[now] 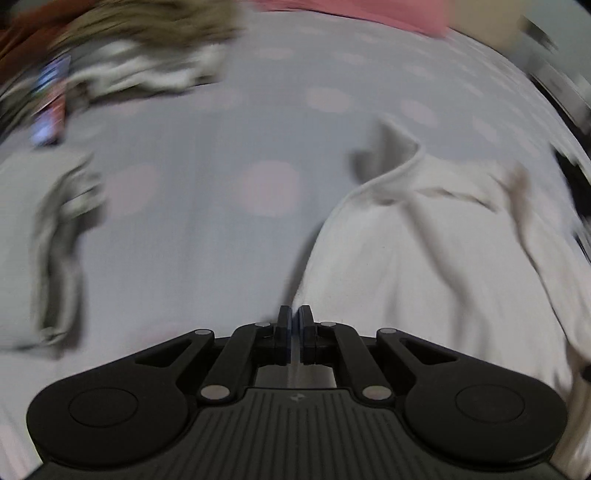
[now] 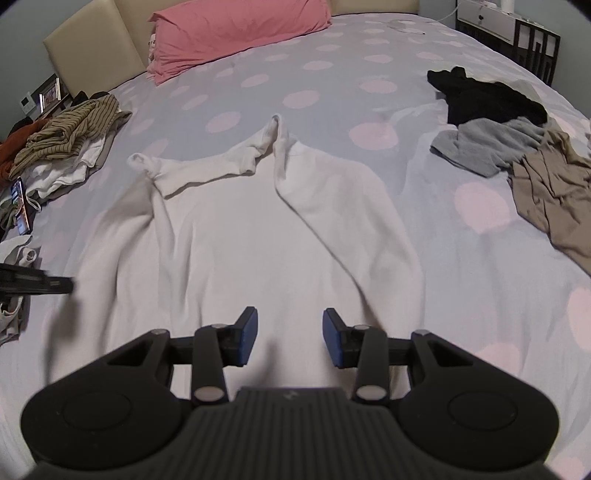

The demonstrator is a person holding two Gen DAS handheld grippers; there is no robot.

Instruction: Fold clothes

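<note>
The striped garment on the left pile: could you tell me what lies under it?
Under the striped garment white clothes show, resting on the dotted bedspread. How many pieces, and anything deeper, is covered.

Bare bedspread (image 2: 332, 70) lies open beyond the white garment (image 2: 258, 229), flanked by the striped pile (image 2: 70, 133) and grey-tan heap (image 2: 517, 155).

a home bedroom: polka-dot bedspread (image 2: 314, 66), pink pillow (image 2: 236, 29), padded headboard (image 2: 92, 48), scattered clothes (image 2: 491, 122).
</note>
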